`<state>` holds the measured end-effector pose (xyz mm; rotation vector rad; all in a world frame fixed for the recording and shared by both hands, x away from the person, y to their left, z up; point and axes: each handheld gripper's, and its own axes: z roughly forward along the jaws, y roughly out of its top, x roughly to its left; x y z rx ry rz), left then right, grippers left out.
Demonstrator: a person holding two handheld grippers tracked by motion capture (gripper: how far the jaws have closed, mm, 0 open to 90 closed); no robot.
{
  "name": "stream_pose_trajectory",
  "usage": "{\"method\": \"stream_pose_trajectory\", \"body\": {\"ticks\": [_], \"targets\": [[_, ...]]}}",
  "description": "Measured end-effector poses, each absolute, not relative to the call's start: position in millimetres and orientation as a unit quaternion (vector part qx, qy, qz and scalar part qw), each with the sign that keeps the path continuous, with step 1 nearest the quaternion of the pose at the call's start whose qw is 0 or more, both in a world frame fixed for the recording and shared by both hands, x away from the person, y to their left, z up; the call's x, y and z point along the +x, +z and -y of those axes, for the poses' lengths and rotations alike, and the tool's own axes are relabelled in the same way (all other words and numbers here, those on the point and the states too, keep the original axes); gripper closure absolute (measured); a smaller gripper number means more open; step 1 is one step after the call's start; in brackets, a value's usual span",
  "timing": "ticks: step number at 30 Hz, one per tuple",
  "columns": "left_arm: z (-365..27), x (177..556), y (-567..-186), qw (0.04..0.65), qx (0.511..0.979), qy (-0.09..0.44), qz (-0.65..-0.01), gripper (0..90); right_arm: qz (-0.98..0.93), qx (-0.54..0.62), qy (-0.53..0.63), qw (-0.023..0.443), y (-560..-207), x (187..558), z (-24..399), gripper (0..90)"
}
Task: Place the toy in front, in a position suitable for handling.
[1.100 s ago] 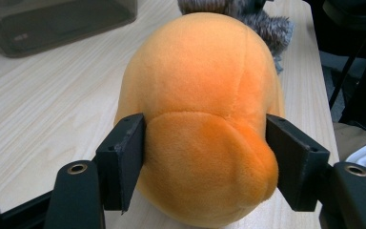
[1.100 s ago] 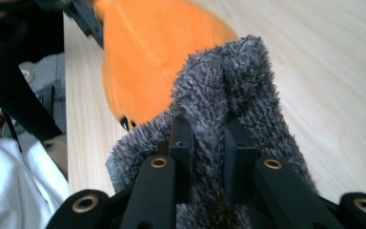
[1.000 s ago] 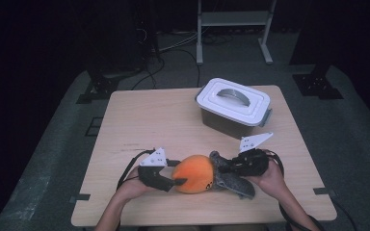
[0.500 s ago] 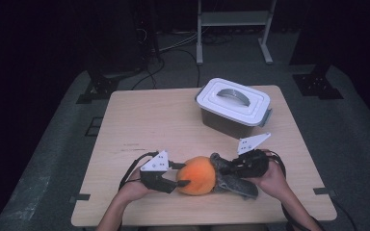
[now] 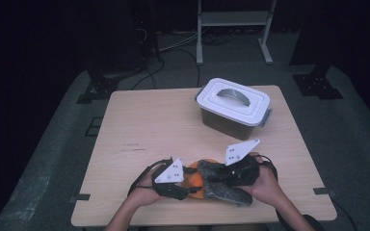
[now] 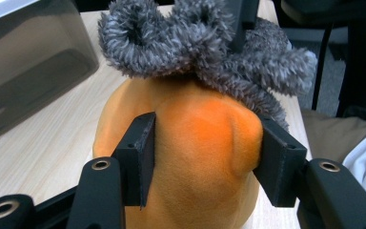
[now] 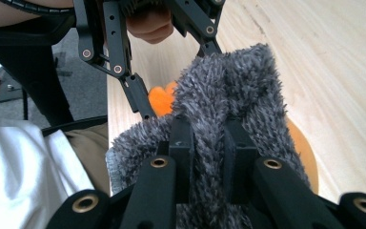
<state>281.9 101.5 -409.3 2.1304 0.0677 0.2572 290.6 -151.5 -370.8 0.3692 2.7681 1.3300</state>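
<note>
An orange plush ball lies near the table's front edge, half covered by a grey fuzzy piece. My left gripper has just been closing on the ball. In the left gripper view both pads press into the orange plush, with the grey fuzz bunched on top of it. My right gripper comes in from the right. Its jaws are shut on a fold of the grey fuzz, and a bit of orange shows beyond.
A dark plastic box with a white handled lid stands at the back right of the wooden table. Its wall appears at the upper left of the left gripper view. Dark floor, cables and a metal rack lie beyond the table.
The two grippers have drawn closer together. The left one closed onto the orange ball. The grey fuzz now covers more of the orange, which showed as a round ball before.
</note>
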Motion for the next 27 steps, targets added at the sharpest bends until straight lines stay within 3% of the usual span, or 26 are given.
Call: {"method": "stream_pose_trajectory", "body": {"ticks": [8,19,24,27], "targets": [[-114,290,-410,0.477,0.873,0.094,-0.049,42.7,-0.885,0.172,0.431,0.011,-384,309,176,76.4],[-131,303,-408,0.473,0.869,0.091,-0.113,40.2,-0.89,0.157,0.427,-0.013,-393,303,162,76.5],[-131,303,-403,0.489,0.862,0.06,-0.122,30.0,-0.891,0.151,0.428,-0.026,-398,302,157,76.9],[-125,302,-405,0.482,0.866,0.054,-0.119,29.2,-0.895,0.14,0.424,-0.026,-398,299,151,76.8]]}}
